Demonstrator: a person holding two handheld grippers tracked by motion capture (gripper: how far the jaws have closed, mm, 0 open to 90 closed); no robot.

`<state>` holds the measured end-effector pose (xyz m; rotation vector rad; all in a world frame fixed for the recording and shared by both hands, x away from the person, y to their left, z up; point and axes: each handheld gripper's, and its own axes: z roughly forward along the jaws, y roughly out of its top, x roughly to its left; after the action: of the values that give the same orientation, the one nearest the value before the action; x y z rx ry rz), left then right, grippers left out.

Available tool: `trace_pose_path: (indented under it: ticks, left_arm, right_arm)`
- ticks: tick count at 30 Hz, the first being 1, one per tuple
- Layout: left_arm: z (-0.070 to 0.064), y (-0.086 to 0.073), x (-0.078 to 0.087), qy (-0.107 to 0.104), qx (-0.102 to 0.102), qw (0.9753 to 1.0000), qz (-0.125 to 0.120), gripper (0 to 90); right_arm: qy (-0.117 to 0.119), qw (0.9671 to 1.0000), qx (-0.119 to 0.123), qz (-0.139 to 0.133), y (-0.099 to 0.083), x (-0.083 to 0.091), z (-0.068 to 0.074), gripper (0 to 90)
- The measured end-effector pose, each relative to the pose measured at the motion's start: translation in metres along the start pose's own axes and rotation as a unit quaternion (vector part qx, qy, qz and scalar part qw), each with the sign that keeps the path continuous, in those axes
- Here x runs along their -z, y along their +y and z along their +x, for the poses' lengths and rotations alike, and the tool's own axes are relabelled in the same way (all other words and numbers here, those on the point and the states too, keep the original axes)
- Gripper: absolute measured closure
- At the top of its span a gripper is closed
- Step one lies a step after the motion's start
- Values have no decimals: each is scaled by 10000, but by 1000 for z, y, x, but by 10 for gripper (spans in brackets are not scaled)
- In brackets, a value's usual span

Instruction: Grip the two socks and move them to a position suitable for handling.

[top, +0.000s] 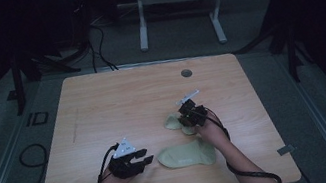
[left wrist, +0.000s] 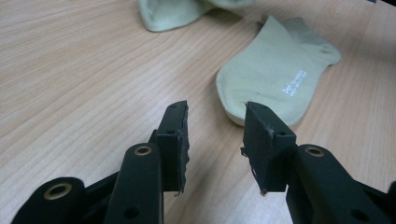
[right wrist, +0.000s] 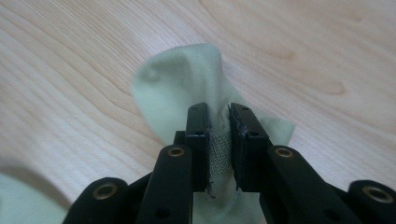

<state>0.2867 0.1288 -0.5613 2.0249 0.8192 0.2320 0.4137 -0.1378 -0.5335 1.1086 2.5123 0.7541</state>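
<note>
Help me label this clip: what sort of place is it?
Probably a lab or recording workspace, not a home: a bare light wooden table on grey carpet, black cables trailing across the floor, and a white metal stand behind.

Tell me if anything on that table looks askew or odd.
One sock lies flat near the open left gripper. The other sock is bunched and crumpled, its fabric pinched between the right gripper's jaws. Nothing looks damaged or spilled on the table.
</note>
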Motion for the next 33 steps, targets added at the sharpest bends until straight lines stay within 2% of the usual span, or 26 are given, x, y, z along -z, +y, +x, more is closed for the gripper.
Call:
trace_pose_path:
  ticks: [2,6,8,10,12,16,18,20,21,22,23,24,25,26,27,28,29,30,31,33]
  left_arm:
    - [3,2,-3,2,43,10000,-2,598]
    - [6,7,-8,-35,108,9999,-15,598]
    - [6,10,-10,-32,51,10000,4,596]
    - [6,12,-12,-26,24,10000,43,578]
    - [7,21,-15,9,-56,10000,33,578]
    - [9,36,-20,68,-118,9999,-31,560]
    - [11,45,-23,92,-150,9998,-72,561]
    - [13,55,-27,160,-235,9995,-128,562]
    - [14,60,-29,177,-268,9994,-135,566]
    - [14,64,-33,179,-314,9992,-150,577]
    - [15,69,-37,222,-342,9990,-159,594]
    - [15,72,-41,282,-377,9988,-136,594]
    - [16,77,-52,262,-390,9989,-70,658]
    - [16,77,-52,262,-390,9989,-70,685]
    - [15,80,-60,327,-445,9985,18,726]
    - [14,83,-67,338,-466,9983,72,726]
    - [14,85,-74,322,-508,9981,160,788]
    - [13,87,-81,395,-568,9973,228,788]
    - [12,88,-88,463,-635,9964,317,833]
    - [13,89,-102,516,-691,9948,542,848]
  right_arm:
    - [-10,10000,47,75,-4,-6,1,757]
    - [-20,9999,151,12,-8,-9,4,635]
    - [-7,9995,319,3,-9,-9,6,587]
    - [6,9994,339,1,-9,-9,7,572]
    - [86,9990,445,51,-9,-9,8,511]
    - [230,9988,419,122,-9,-7,6,452]
    - [280,9991,319,39,-7,3,3,438]
    - [314,9992,256,-23,-7,8,2,438]
    - [416,9990,123,-121,-7,16,0,454]
    - [422,9990,95,-144,-7,20,0,507]
    - [422,9990,95,-144,-7,20,0,507]
    - [412,9989,108,-181,-8,22,1,546]
    - [410,9989,107,-180,-10,23,1,621]
    - [410,9989,107,-180,-10,23,1,621]
    - [413,9990,65,-153,-11,22,1,645]
    - [413,9990,65,-153,-11,22,1,645]
    - [416,9990,72,-148,-12,20,4,639]
    - [416,9990,72,-148,-12,20,4,639]
    - [443,9989,109,-110,-14,17,7,602]
    - [469,9988,139,-94,-15,15,9,596]
